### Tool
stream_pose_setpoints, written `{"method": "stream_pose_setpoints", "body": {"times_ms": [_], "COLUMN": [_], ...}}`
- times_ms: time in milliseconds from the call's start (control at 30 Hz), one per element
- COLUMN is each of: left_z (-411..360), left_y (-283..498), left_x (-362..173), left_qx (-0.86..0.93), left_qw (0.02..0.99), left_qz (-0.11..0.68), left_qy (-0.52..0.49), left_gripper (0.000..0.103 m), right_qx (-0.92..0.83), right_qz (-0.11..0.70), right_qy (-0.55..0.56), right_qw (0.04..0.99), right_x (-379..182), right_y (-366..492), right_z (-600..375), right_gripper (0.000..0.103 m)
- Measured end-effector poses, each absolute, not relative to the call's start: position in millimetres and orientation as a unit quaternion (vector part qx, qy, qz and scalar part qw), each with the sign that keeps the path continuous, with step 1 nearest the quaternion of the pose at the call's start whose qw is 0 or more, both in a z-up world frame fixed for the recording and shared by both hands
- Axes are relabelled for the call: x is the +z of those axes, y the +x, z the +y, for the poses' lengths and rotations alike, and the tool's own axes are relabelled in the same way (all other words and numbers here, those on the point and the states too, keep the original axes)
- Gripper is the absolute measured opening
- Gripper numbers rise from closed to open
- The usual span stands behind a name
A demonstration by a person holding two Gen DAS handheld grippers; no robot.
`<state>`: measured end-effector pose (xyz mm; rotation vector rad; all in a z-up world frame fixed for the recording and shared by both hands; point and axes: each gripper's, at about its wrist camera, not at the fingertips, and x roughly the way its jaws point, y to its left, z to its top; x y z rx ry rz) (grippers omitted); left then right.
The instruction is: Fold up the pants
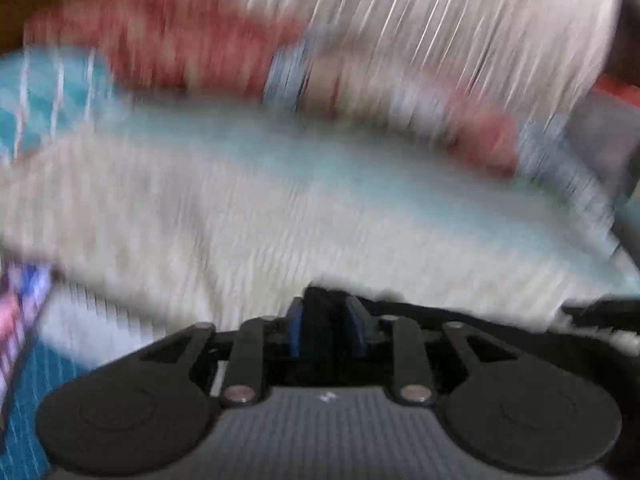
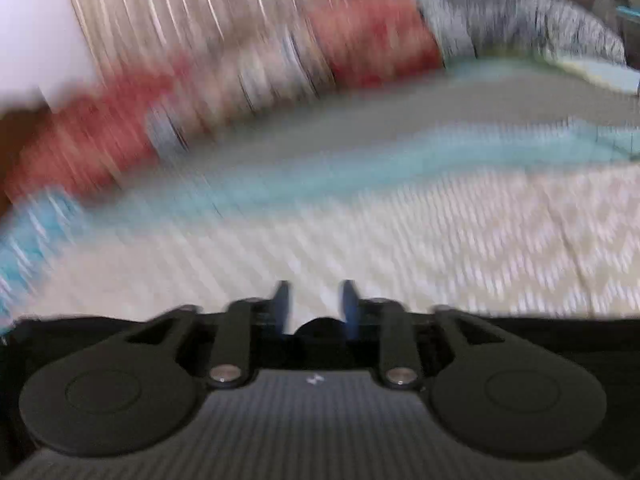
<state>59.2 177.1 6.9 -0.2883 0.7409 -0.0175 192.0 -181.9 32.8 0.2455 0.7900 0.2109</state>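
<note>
the right tongs [image 2: 316, 304] show two blue-tipped fingers [image 2: 282, 304] set a little apart, with dark cloth [image 2: 320, 326] bunched low between them. beyond lies a blurred cream bedspread [image 2: 360, 248] with a teal stripe [image 2: 320, 176], red cushions [image 2: 372, 36] behind.

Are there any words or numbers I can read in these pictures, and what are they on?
No words or numbers can be read; both pictures are badly motion-blurred.
Small white mark on the left gripper's grey body: a logo-like sign, too small and blurred to read.
Same small white mark on the right gripper's grey body: also unreadable.
The patterned bedspread and red pillows show only patterns, no text.
</note>
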Motion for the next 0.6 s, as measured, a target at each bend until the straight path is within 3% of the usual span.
{"method": "stream_pose_setpoints", "body": {"times_ms": [33, 100, 133, 167, 300, 433, 567, 600], "left_z": [182.9, 198.6, 206.2, 212.9, 236.1, 241.3, 245.6, 245.4], "left_y": [55.3, 32.1, 20.1, 10.7, -21.2, -46.2, -56.9, -57.5], "left_x": [7.1, 20.4, 28.1, 33.7, 47.2, 47.3, 43.6, 43.0], "left_qx": [-0.008, -0.004, 0.009, 0.019, 0.019, 0.019, 0.012, 0.008], "left_qw": [0.918, 0.925, 0.928, 0.93, 0.922, 0.911, 0.9, 0.897], "left_qz": [0.361, 0.325, 0.312, 0.3, 0.302, 0.313, 0.327, 0.331], "left_qy": [-0.163, -0.197, -0.204, -0.213, -0.242, -0.266, -0.288, -0.293], "left_gripper": [0.028, 0.051, 0.07, 0.075, 0.074, 0.074, 0.074, 0.074], "right_qx": [0.093, 0.095, 0.114, 0.132, 0.26, 0.424, 0.489, 0.486], "right_qz": [0.397, 0.379, 0.367, 0.362, 0.368, 0.367, 0.373, 0.382], "right_qy": [0.114, 0.145, 0.165, 0.173, 0.141, 0.063, -0.064, -0.1], "right_qw": [0.906, 0.909, 0.908, 0.906, 0.881, 0.825, 0.786, 0.78], "right_x": [25.6, 32.9, 39.7, 45.9, 72.3, 78.7, 59.7, 49.2], "right_y": [194.3, 184.5, 175.0, 166.1, 132.1, 90.6, 74.4, 75.3], "right_z": [-177.9, -181.1, -182.4, -181.9, -147.5, -74.0, -1.5, 11.9], "right_gripper": [0.038, 0.04, 0.044, 0.046, 0.054, 0.09, 0.089, 0.078]}}
